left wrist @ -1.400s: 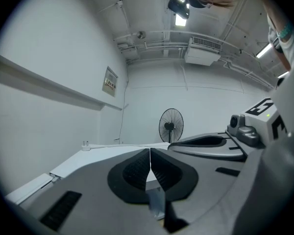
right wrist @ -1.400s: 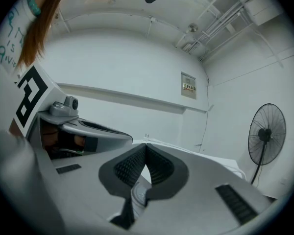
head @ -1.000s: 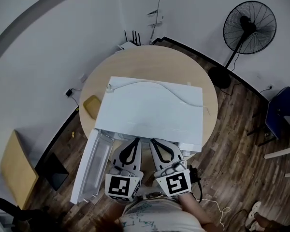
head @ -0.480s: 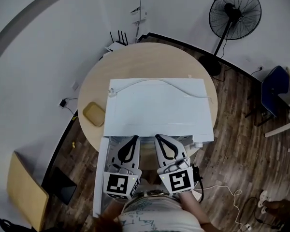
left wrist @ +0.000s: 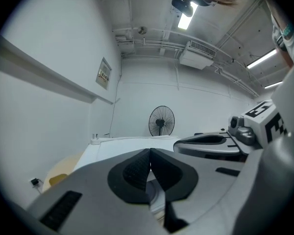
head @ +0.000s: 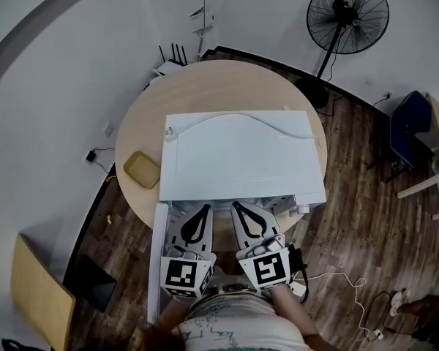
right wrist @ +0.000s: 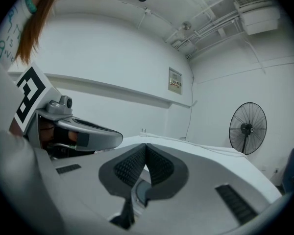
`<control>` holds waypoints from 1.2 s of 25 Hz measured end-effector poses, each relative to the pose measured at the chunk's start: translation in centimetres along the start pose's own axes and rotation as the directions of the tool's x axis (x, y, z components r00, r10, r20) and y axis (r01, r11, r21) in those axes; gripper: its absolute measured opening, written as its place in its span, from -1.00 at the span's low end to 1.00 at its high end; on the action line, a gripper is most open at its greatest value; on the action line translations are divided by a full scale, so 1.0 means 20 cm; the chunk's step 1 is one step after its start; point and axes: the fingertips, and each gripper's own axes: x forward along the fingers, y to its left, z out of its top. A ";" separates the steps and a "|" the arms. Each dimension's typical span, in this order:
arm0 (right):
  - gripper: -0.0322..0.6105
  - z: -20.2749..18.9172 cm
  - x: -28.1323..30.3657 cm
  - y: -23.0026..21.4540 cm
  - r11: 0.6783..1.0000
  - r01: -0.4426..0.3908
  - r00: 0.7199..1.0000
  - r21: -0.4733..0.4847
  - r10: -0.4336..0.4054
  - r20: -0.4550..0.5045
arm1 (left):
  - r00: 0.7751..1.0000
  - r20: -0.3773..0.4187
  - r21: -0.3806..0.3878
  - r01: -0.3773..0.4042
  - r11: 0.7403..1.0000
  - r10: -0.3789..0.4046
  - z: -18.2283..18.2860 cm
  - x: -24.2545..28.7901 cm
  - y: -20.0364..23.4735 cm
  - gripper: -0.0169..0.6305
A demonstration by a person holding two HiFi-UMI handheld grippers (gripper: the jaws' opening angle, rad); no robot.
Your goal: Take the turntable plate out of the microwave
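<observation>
– Two grippers at the microwave [head: 241,156]: is either one holding anything?

– No. The left gripper [head: 202,210] is clenched, its ribbed pads [left wrist: 137,168] pressed together with nothing between them. The right gripper [head: 238,209] is clenched and empty in the same way, pads [right wrist: 159,166] touching.

– Where do they sit?

– Side by side, close together, tips at the microwave's front edge, just below its white top. Each gripper view shows the other gripper alongside.

– And the plate?

– I cannot make it out. From the head view the microwave's top covers the inside, and both gripper views look out over that top toward the fan [right wrist: 247,127].

– Is the door [head: 156,269] open?

– Yes, swung out to the left, seen edge-on beside the left gripper.

– What else is there?

– The microwave stands on a round wooden table [head: 205,86], with a yellow dish [head: 142,169] just left of it.
</observation>
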 end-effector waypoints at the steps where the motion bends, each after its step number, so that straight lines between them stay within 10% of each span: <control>1: -0.93 -0.02 0.00 0.01 1.000 -0.001 1.000 -0.006 0.001 -0.011 | 1.000 -0.009 -0.004 -0.001 1.000 0.001 -0.02 0.00 0.00 -0.91; 30: -0.93 -0.86 0.09 -0.03 0.999 0.018 0.913 0.051 0.004 -0.409 | 0.934 -0.356 -0.038 -0.005 0.999 -0.009 -0.82 0.16 0.08 -0.91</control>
